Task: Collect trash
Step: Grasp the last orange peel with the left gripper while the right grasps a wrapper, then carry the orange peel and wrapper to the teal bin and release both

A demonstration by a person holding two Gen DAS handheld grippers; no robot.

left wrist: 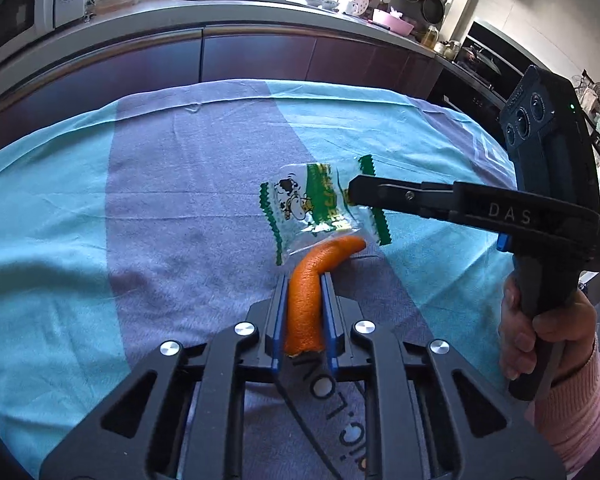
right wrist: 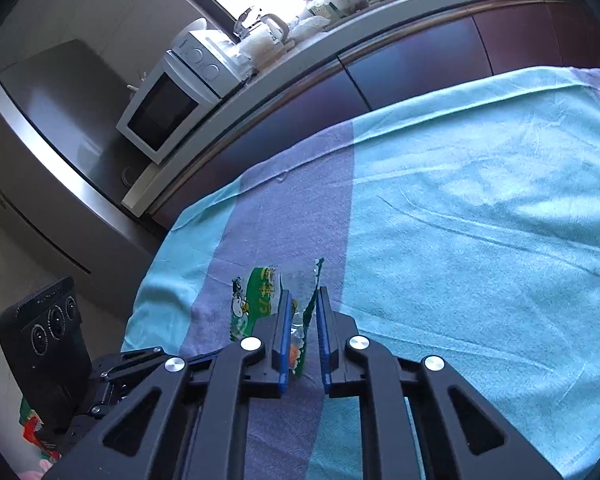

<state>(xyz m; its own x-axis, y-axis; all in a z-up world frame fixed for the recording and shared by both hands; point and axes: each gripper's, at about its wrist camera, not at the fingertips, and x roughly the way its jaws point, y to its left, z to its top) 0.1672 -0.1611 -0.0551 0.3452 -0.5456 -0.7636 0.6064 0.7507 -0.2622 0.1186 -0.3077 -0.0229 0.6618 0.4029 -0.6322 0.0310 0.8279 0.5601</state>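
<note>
Left gripper [left wrist: 305, 284]: my jaws are clamped on the peel [left wrist: 306, 300], its curled tip poking forward under the wrapper [left wrist: 300, 204].
Right gripper [right wrist: 302, 312]: my jaws pinch the wrapper's green serrated edge.
Wrapper: clear, cartoon-printed, lifted just above the cloth [left wrist: 100, 200].
Hand [left wrist: 540, 332]: grips the right handle.

The peel [left wrist: 305, 300] sits between the left gripper [left wrist: 305, 280] fingers, over the cloth [left wrist: 140, 200]. Just beyond it, the wrapper [left wrist: 312, 204] hangs in the right gripper [left wrist: 350, 192]. Cabinets [left wrist: 260, 60] stand behind the table.
</note>
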